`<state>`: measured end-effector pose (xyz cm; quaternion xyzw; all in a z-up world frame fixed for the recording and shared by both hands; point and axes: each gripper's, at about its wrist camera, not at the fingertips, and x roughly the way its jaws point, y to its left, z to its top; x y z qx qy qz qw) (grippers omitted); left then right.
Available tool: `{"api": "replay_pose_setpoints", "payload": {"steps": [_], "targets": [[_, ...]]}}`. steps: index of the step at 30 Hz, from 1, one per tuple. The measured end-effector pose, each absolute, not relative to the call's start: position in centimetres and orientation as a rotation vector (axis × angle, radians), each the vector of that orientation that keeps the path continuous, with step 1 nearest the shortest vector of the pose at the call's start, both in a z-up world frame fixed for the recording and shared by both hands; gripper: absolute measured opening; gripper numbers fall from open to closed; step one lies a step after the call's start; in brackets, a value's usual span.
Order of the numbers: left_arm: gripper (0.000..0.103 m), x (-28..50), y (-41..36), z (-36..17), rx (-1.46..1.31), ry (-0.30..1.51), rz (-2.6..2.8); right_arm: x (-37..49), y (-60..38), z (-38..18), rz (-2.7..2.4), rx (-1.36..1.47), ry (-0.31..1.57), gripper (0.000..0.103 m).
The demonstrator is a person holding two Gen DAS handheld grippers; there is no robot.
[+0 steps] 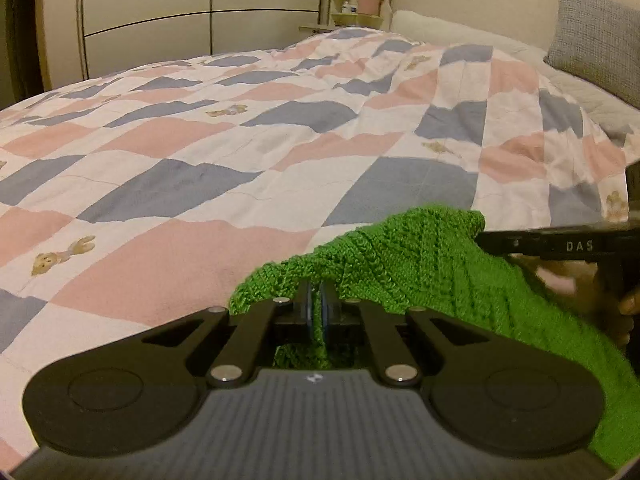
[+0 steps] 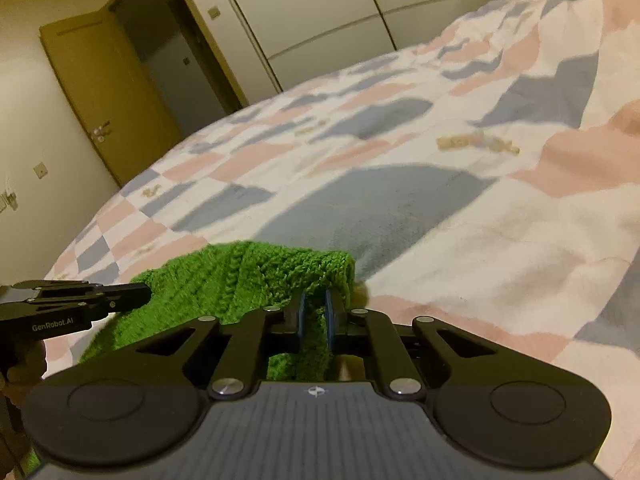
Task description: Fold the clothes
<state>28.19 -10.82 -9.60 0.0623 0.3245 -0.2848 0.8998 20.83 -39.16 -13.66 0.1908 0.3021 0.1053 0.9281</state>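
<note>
2 hand-held grippers | left (image 1: 319, 306) clamps green knit garment (image 1: 420, 264) | right (image 2: 316, 312) clamps it too | above quilt (image 1: 200, 160)

Green knit (image 1: 420, 264) (lower part cropped)

At the bottom centre of the frame, the right gripper (image 2: 316, 314) is clamped on a fold of a green knitted garment (image 2: 224, 284), which spreads to the lower left. The left gripper (image 2: 136, 294) reaches in from the left edge, its tip at the knit. Behind lies a bed (image 2: 460, 216) under a pink, blue and white patchwork cover. A door (image 2: 104, 96) stands open at upper left.
</note>
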Motion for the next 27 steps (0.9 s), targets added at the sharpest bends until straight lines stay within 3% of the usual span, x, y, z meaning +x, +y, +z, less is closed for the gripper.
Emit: {"api": "replay_pose_setpoints", "payload": {"steps": [4,9,27], "targets": [[0.005,28.2,-9.8,-7.6,0.071,0.599,-0.587,20.0,-39.0,-11.5,0.21,0.37,0.502,0.016],[0.01,29.3,-11.4,-9.5,0.173,0.643,-0.552,22.6,-38.3,-12.5,0.162,0.285,0.586,0.022],[0.01,29.1,-11.9,-11.3,0.225,0.632,-0.534,22.9,-38.5,-14.5,0.142,0.294,0.629,0.023]]}}
